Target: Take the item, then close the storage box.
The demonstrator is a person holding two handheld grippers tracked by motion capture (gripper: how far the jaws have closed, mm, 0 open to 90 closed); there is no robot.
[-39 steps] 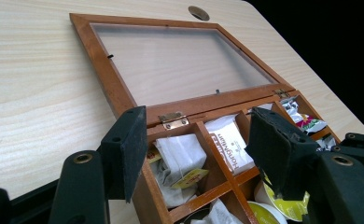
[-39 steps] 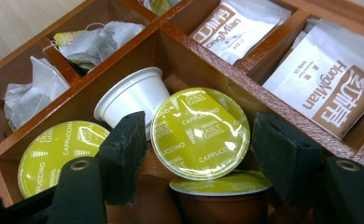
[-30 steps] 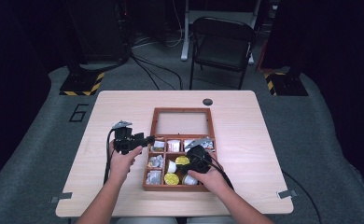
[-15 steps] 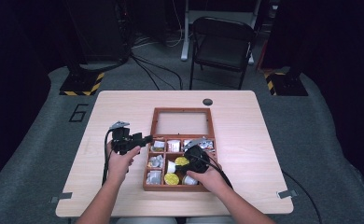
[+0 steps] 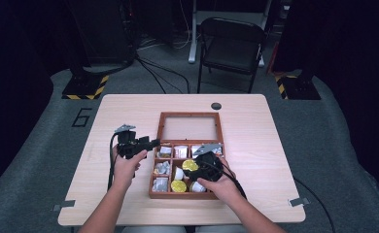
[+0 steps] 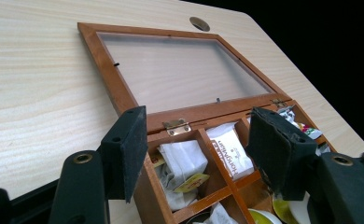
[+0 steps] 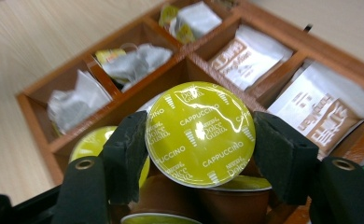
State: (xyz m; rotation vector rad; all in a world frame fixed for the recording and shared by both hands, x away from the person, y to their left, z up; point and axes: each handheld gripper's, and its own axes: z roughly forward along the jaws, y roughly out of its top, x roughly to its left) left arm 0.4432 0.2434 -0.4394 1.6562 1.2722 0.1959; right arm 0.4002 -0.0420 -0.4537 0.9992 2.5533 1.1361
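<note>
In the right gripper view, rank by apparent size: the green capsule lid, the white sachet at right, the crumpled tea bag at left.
1. Green capsule lid, clamped in the right gripper; nearness to the camera inflates it.
2. White sachet.
3. Crumpled tea bag.
True sizes stay unsure.

The high view looks forward and down from above the person's side, taking in the whole tabletop (image 5: 255,145) with the wooden box (image 5: 154,170) at the frame's centre. The left gripper view sits low and close, facing across the box's (image 6: 147,196) open lid (image 6: 110,70) towards the far edge. The right gripper view hangs very near above the compartments, looking down. All three views share the box's (image 7: 49,144) divided interior.
</note>
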